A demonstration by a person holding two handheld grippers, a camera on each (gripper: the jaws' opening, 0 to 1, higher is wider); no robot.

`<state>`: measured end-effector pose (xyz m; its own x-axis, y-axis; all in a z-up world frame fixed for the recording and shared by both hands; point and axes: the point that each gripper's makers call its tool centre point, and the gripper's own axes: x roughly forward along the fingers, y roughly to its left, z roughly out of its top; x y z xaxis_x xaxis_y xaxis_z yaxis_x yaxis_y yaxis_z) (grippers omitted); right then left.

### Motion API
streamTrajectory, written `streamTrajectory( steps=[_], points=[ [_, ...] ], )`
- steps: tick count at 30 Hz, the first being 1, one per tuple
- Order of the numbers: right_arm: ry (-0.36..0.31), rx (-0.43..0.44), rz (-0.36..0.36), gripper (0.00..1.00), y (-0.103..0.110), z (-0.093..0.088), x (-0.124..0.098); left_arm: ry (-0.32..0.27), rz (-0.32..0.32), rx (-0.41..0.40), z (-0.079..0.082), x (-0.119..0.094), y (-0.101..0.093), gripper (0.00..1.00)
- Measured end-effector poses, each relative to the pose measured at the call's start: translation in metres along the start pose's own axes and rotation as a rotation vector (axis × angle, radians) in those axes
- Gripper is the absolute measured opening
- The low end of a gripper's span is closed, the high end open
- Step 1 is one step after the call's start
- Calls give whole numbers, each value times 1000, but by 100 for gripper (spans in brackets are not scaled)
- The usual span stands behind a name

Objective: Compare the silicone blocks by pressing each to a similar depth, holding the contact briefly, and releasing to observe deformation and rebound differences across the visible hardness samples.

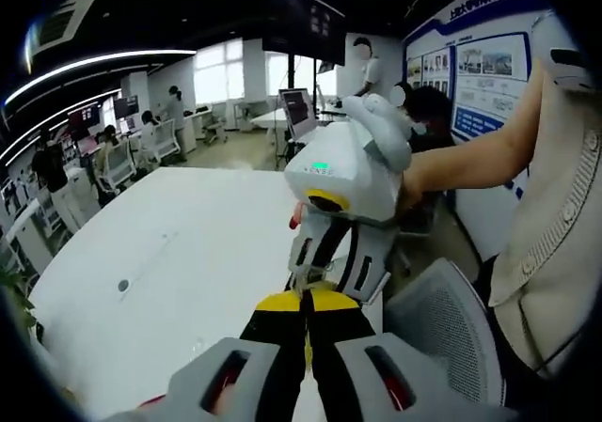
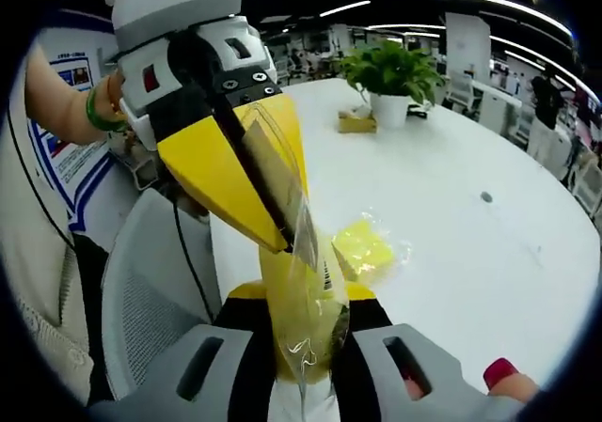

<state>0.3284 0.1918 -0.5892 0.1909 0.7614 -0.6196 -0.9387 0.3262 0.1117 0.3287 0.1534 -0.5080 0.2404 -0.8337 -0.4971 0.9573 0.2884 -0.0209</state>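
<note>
Two hand-held grippers [image 2: 287, 239] clamp one bag [image 2: 306, 281]

I see even, bright light from ceiling strips [image 1: 89, 63] and far windows [image 1: 212, 72]; the white table [image 2: 489, 243] ahead of my jaws glares softly. Fisheye bending curves the edges; near jaws look slightly soft.

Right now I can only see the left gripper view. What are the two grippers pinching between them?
Observer: A clear plastic bag, which looks yellow inside. The left gripper and the right gripper both clamp it.
Operator: Is there another block somewhere?
Observer: Yes. A yellow block in a clear wrapper lies on the white table, just beyond the grippers.
Operator: Anything else on that table?
Observer: A potted plant stands at the far end.
</note>
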Motion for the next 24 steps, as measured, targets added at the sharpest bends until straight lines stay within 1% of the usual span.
streamTrajectory(
  steps=[10, 14, 19, 24],
  points=[
    [11, -15, 15, 15, 4, -3, 1, 17, -8, 17, -3, -1, -1, 0],
    [12, -21, 22, 15, 4, -3, 1, 28, -8, 45, -3, -1, -2, 0],
    [12, -25, 23, 15, 5, -3, 1, 23, -6, 21, -3, -2, -2, 0],
    [10, -31, 26, 16, 6, -2, 0, 25, -1, 23, -2, -4, -2, 0]
  ],
)
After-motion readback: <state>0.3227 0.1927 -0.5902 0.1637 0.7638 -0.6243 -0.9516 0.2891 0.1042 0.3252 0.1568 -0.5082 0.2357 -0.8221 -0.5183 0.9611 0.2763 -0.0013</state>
